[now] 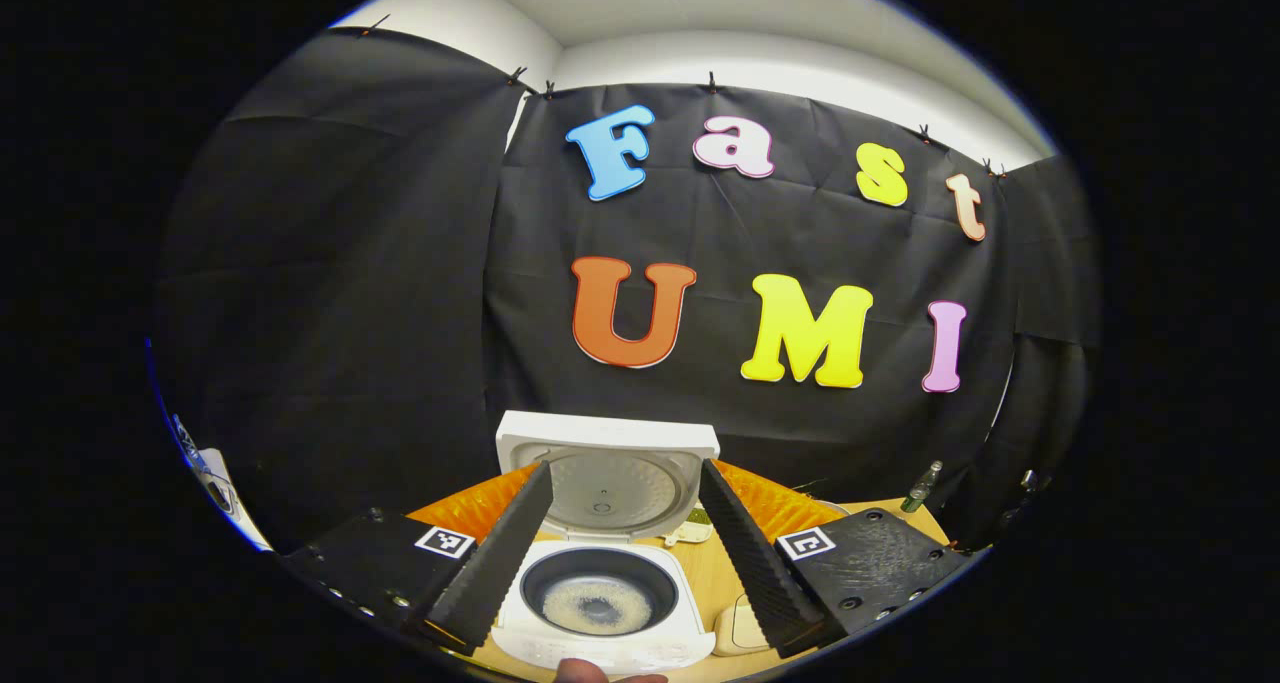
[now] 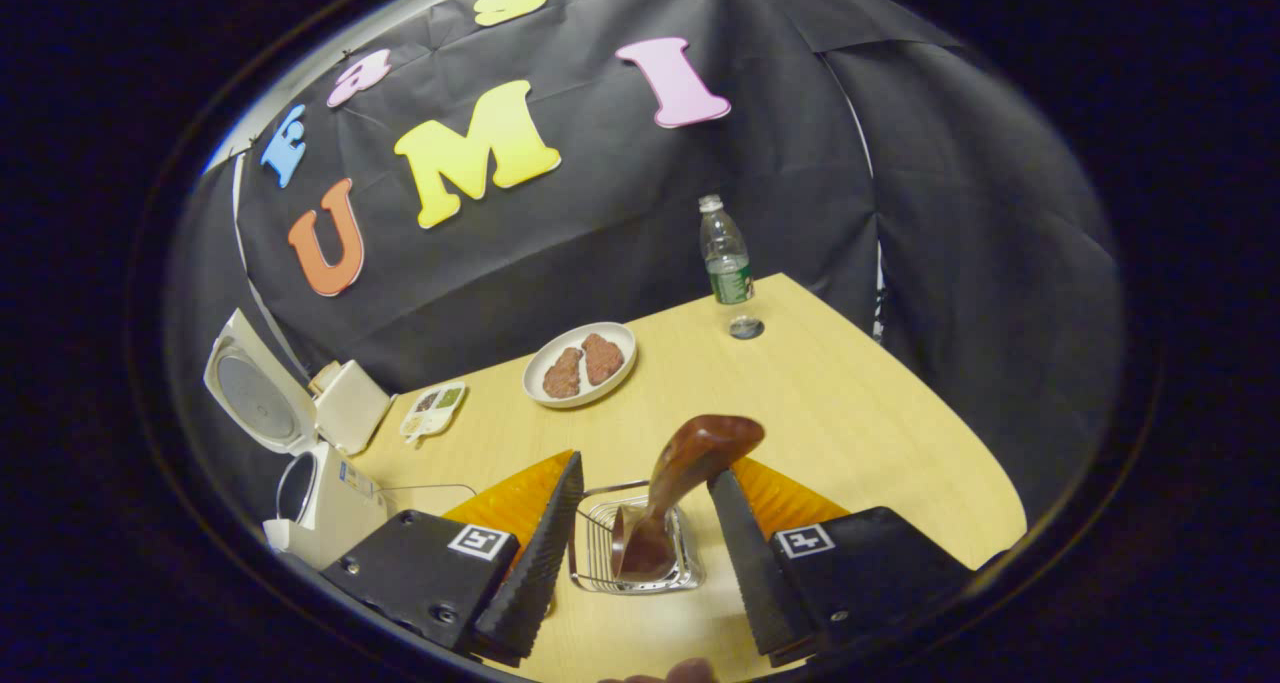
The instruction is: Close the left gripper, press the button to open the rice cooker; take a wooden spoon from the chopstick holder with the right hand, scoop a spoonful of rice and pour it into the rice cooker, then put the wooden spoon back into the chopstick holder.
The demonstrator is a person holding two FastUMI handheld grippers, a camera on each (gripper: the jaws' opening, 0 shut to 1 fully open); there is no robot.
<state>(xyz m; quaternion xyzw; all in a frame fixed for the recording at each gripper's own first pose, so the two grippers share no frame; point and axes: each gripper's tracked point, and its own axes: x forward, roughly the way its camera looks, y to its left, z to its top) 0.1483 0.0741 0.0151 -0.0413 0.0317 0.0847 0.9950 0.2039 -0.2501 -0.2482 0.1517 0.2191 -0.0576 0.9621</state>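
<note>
I see the wooden table (image 2: 850, 403) run to black cloth walls; my left gripper (image 1: 625, 553) and right gripper (image 2: 640, 553) both stand spread, the rice cooker (image 1: 600, 603) open.

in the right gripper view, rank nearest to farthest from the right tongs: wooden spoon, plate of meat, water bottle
1. Brown wooden spoon, standing in the wire chopstick holder between the open tongs.
2. White plate of meat, mid-table, left.
3. Clear plastic water bottle, far edge.

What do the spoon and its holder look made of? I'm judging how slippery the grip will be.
The spoon looks like dark brown wood with a glossy varnish: highlights run along it. The holder looks like bare shiny metal wire, an open grid. Both seem fairly slick.
</note>
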